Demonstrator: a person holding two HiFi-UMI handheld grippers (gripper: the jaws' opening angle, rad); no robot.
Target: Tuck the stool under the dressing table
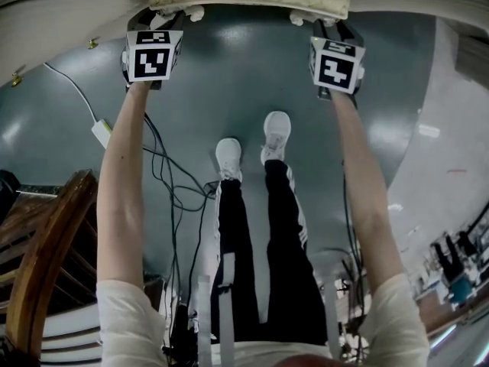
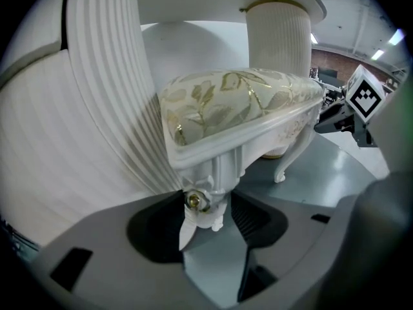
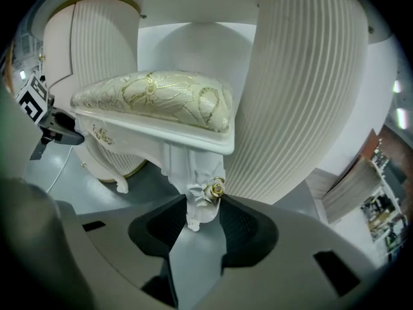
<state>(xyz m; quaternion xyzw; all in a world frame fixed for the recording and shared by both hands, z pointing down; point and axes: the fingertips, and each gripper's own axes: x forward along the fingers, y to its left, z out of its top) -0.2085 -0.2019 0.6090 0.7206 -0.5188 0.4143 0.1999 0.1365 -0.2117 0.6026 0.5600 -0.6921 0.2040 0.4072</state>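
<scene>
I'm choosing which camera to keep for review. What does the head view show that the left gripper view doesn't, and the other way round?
Only the head view: the person's legs and white shoes, trailing cables, and brown wooden furniture at left. Only the left gripper view: the stool's carved leg clamped between the jaws of the left hand-held gripper. Both: the stool's floral cushion, the ribbed dressing table and the right hand-held gripper.

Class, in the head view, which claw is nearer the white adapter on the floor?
Left. The left claw grips a stool leg just beyond the adapter; the right claw grips the opposite leg, farther across.
</scene>
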